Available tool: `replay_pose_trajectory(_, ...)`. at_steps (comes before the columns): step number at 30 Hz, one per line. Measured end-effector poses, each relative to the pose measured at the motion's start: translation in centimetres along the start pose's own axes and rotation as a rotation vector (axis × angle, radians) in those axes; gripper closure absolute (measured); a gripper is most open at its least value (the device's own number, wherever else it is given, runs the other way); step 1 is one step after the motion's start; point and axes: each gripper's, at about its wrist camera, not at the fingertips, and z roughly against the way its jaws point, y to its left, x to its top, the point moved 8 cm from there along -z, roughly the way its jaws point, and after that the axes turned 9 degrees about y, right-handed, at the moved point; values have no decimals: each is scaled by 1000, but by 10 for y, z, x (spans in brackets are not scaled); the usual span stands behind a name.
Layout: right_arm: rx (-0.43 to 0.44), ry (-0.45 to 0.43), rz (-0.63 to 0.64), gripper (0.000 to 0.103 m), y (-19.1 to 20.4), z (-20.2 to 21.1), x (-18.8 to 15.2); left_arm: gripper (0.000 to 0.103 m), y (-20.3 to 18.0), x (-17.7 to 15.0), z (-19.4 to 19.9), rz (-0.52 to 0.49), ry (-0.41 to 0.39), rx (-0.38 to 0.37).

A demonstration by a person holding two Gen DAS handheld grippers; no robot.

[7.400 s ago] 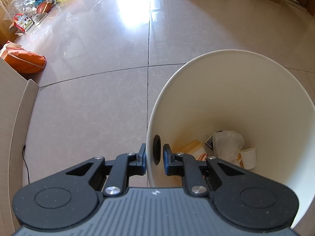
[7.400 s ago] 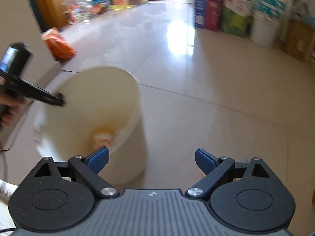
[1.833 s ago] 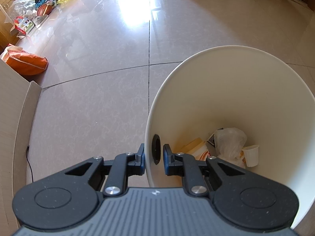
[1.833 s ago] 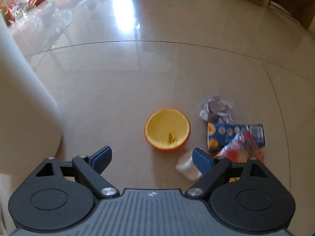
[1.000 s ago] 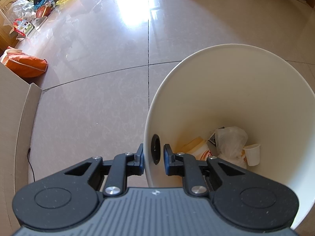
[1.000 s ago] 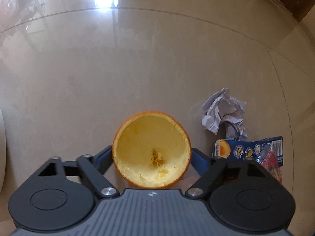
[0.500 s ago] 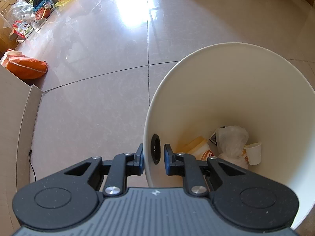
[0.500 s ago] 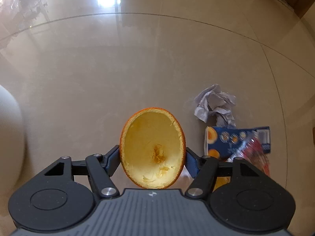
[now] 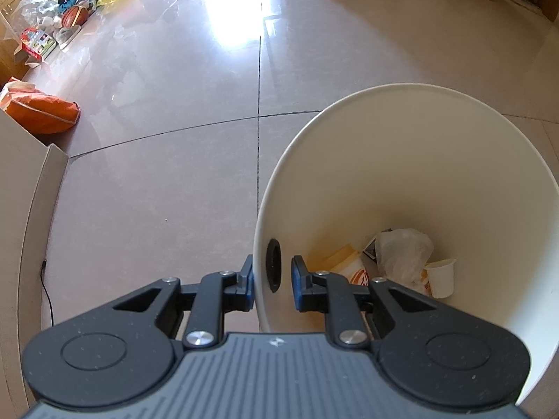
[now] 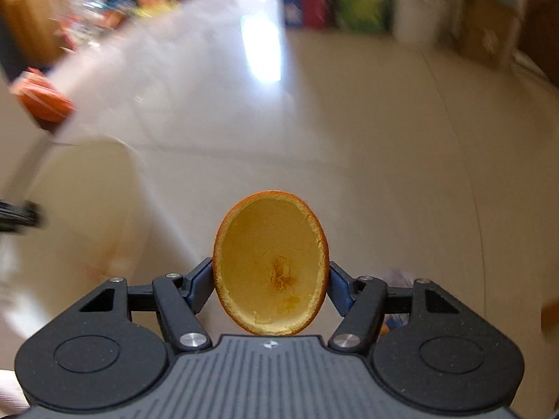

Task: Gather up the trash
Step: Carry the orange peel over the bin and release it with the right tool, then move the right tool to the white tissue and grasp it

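Observation:
My left gripper (image 9: 271, 284) is shut on the near rim of a tilted white bin (image 9: 454, 160), one pad outside the wall and one inside. At the bin's bottom lie a paper cup (image 9: 353, 269), a crumpled plastic bag (image 9: 405, 251) and a small white cup (image 9: 441, 276). In the right wrist view a hollowed orange peel half (image 10: 270, 265) is squeezed into an oval between the blue pads of my right gripper (image 10: 270, 284), raised above the floor. The white bin (image 10: 84, 216) shows blurred at the left, with the left gripper's black tip at the frame edge.
Glossy beige floor tiles stretch ahead. An orange bag (image 9: 42, 113) lies at the left by a beige panel (image 9: 21, 216) with a black cable (image 9: 47, 300). Boxes and clutter (image 9: 63, 10) line the far wall. A little loose trash (image 10: 396, 277) peeks behind the right fingers.
The right gripper closed on the orange peel, squeezed it narrower and lifted it up from the floor, swinging toward the bin; its view now blurs. The left gripper kept still on the bin rim.

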Motion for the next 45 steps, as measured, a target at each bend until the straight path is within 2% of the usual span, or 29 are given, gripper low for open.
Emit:
replay_pose_trajectory(3,58,-53,85,32,42,30,21,86,1,-1,-1,-9,-3,9)
replay_pose_trajectory(6,108,-71,181,32,85,42,36,85,1,-2,-2,-2,-5,6)
replay_pose_trajectory(11,145,-41,278,32,147,40,41,85,4,-2,-3,24,-6,-15)
replay_pose_trajectory(15,183,-4,306,31,167,20,33,85,5,-2,-2,23,-7,-17)
replay_pose_trajectory(18,205,18,303,23,173,16,22,85,5,-2,-3,20,-7,-13)
replay_pose_trajectory(21,213,0,311,15,171,20,16,85,2,-3,-3,-1,-10,0)
replay_pose_trajectory(26,187,-57,278,5,146,33,12,85,0,-3,-3,-1,-9,-4)
replay_pose_trajectory(32,120,-100,142,1,79,35,-2,85,1,-2,-3,-1,-5,-9)
replay_pose_trajectory(38,15,-56,-61,1,-8,0,-41,85,2,-1,-4,5,3,-15)
replay_pose_trajectory(42,-7,40,-228,1,-58,-36,-72,85,4,1,-5,15,7,-18)
replay_pose_trajectory(45,-2,90,-330,1,-80,-60,-91,85,5,1,-6,10,7,-11)
